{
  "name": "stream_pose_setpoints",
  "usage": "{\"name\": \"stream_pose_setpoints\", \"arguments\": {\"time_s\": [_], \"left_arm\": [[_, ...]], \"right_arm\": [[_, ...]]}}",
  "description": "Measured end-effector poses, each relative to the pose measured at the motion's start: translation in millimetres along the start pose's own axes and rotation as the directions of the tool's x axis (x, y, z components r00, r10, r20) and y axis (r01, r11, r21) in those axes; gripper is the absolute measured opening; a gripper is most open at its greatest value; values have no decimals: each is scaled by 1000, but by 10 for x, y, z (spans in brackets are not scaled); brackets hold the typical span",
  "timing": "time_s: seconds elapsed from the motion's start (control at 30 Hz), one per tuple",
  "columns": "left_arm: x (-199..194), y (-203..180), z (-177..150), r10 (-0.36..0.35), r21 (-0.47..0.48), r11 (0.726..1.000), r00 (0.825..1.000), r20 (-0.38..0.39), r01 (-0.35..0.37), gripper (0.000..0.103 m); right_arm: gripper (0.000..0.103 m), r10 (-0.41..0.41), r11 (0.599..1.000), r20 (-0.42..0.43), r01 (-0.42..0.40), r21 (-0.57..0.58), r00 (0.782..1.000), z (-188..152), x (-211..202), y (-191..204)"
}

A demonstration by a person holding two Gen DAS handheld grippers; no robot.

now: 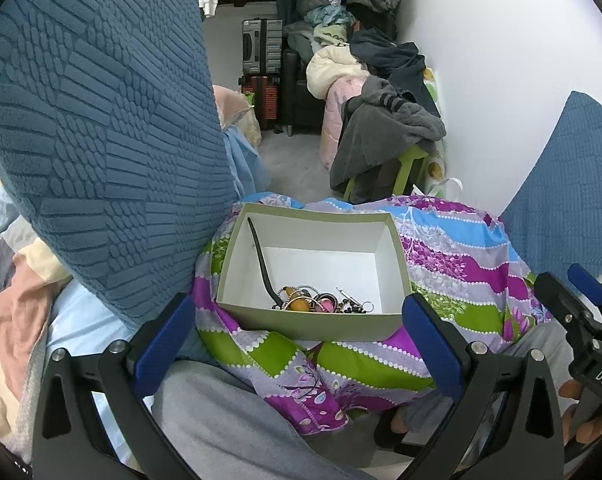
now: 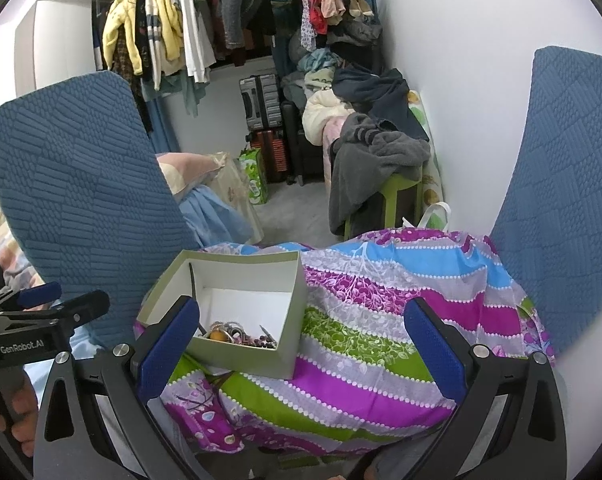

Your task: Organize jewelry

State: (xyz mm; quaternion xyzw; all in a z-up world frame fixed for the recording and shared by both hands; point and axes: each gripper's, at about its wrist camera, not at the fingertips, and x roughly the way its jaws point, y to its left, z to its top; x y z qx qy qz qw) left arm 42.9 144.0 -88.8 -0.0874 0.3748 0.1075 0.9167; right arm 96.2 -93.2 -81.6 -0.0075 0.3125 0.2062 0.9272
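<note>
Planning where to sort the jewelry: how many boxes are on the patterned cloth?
1. A grey-green open cardboard box sits on the striped floral cloth, a tangled jewelry pile in its near corner. Others may be hidden outside view.

**Box on a patterned cushion**

A cushion (image 1: 453, 264) covered in purple, green and blue floral stripes carries an open grey-green cardboard box (image 1: 309, 326), which sits directly ahead between the left gripper's fingers, and beyond the right gripper's left finger.
</note>
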Motion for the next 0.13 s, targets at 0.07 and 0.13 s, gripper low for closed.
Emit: {"name": "stream_pose_setpoints", "arguments": {"time_s": [0.07,0.13], "left_arm": [[10,-5,-7,-3,0,1000,1000,-3,3,103],[7,-14,-12,-1,4,1000,1000,-2,1,103]], "right_arm": [[103,-8,1000,5,8,-2,1000,7,-9,-10],[103,-8,1000,4,8,-2,1000,9,-13,-15]]}}
